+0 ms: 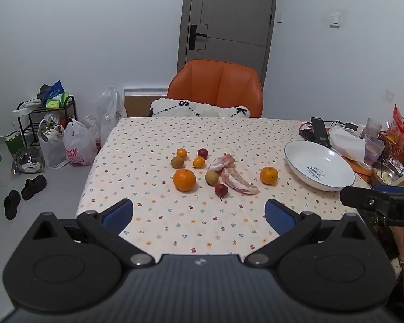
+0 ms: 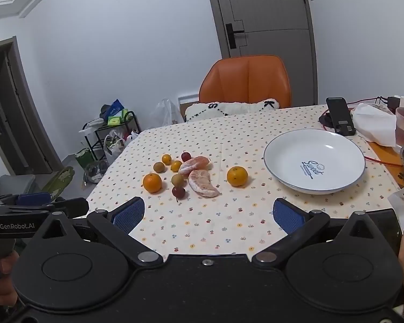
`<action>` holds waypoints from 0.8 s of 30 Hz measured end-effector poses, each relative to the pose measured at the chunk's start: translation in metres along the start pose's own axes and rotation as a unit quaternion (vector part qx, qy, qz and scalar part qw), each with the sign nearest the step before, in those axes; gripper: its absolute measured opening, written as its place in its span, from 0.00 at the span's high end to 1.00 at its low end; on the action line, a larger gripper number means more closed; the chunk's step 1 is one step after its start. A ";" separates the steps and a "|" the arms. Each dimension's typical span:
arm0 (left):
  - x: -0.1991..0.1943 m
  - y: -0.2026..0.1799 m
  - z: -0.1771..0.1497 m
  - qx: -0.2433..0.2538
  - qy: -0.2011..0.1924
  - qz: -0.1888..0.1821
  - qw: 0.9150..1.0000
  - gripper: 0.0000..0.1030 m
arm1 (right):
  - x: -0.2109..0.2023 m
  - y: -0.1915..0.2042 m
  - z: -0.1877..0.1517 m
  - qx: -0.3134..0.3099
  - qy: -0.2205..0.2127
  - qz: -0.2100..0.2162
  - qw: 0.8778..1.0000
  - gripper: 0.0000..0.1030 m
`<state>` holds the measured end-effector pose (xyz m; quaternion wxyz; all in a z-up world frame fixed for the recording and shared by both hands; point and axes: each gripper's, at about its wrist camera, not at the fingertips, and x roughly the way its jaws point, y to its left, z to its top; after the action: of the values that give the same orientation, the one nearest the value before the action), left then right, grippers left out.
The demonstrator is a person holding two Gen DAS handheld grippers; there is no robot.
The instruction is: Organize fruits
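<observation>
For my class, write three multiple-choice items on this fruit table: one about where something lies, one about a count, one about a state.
1. Where does the white plate stand relative to the fruit cluster?
A. To its right
B. To its left
C. Under it

2. How many peeled pomelo segments lie on the tablecloth?
A. One
B. Two
C. Four

3. What is the state of the plate?
A. Full of fruit
B. Upside down
C. Empty, upright

Answers:
1. A: in both views the plate sits right of the fruits, beyond the lone orange.
2. B: one pomelo segment lies nearer the camera, and a second segment lies just behind it.
3. C: its printed bottom shows bare, with all the fruit on the cloth; the left gripper and right gripper both hang open, holding nothing.
</observation>
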<state>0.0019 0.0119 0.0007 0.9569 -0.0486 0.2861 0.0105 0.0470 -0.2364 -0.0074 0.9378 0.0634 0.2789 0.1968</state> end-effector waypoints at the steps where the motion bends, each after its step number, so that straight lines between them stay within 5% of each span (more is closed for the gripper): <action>1: -0.001 -0.001 -0.001 0.001 -0.001 0.000 1.000 0.00 | 0.001 -0.001 0.001 0.001 0.004 -0.001 1.000 0.00; 24: -0.006 -0.005 0.005 0.001 -0.007 0.006 1.000 0.00 | 0.003 0.000 0.004 -0.012 0.006 -0.010 1.000 0.00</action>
<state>-0.0004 0.0073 0.0088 0.9589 -0.0455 0.2797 0.0166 0.0510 -0.2352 -0.0052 0.9388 0.0481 0.2827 0.1908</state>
